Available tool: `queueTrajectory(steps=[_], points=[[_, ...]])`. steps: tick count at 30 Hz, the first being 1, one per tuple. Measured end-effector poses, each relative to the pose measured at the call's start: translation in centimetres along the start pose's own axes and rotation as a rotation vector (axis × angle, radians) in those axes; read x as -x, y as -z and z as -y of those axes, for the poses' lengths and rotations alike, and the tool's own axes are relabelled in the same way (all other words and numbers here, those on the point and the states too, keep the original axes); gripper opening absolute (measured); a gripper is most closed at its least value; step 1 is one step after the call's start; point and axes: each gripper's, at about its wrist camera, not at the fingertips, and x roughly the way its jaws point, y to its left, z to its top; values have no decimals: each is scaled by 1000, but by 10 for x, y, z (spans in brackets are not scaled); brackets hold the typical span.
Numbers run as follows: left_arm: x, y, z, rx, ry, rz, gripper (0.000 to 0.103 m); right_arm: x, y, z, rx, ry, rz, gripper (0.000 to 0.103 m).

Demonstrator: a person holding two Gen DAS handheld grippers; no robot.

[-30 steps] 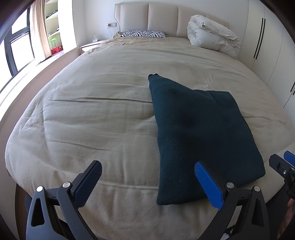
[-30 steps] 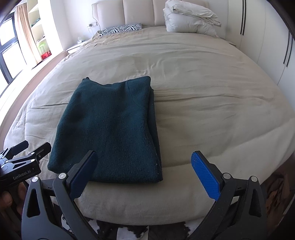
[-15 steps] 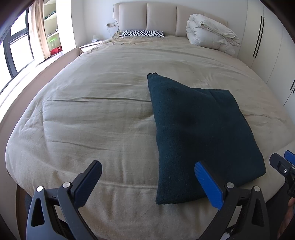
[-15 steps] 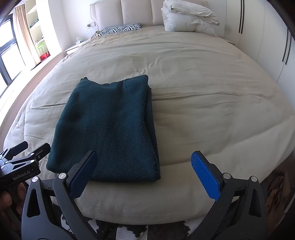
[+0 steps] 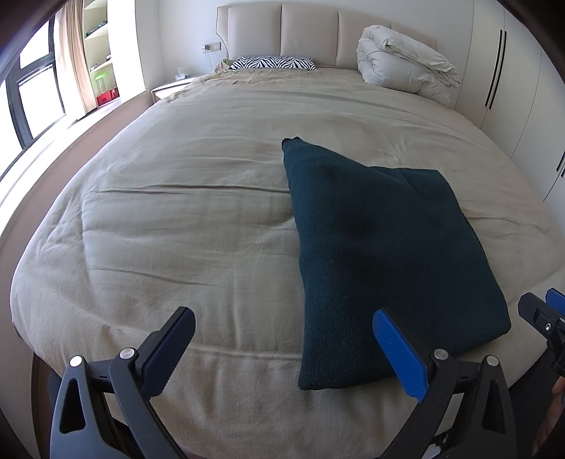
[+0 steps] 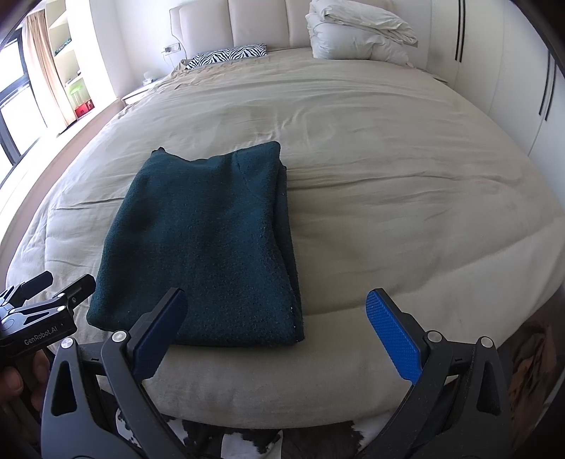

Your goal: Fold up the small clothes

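Note:
A dark teal knitted garment (image 5: 374, 247) lies folded into a rectangle on the beige bed cover (image 5: 183, 226), near the foot of the bed; in the right wrist view the same garment (image 6: 212, 243) lies flat with stacked layers showing along its right edge. My left gripper (image 5: 282, 339) hangs open over the bed's near edge, its right finger in front of the garment's near corner. My right gripper (image 6: 275, 325) is also open, held back from the garment's near edge, holding nothing. Each gripper shows at the edge of the other's view.
A zebra-print pillow (image 5: 273, 63) and a bundled white duvet (image 5: 402, 67) lie by the padded headboard (image 5: 310, 31). White wardrobes (image 5: 508, 70) line the right wall; a window and shelves (image 5: 99, 60) stand left. A black-and-white rug (image 6: 247, 437) shows below the bed's foot.
Both grippers stay open and nearly still. The views drift slightly, with the right gripper shifted a little so the garment sits a touch further away.

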Motion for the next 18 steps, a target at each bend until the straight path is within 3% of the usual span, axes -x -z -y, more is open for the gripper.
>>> queueTrajectory(steps=[18], points=[[0, 0, 0, -1, 0, 0, 103, 0, 2, -1, -7, 3, -2, 103]])
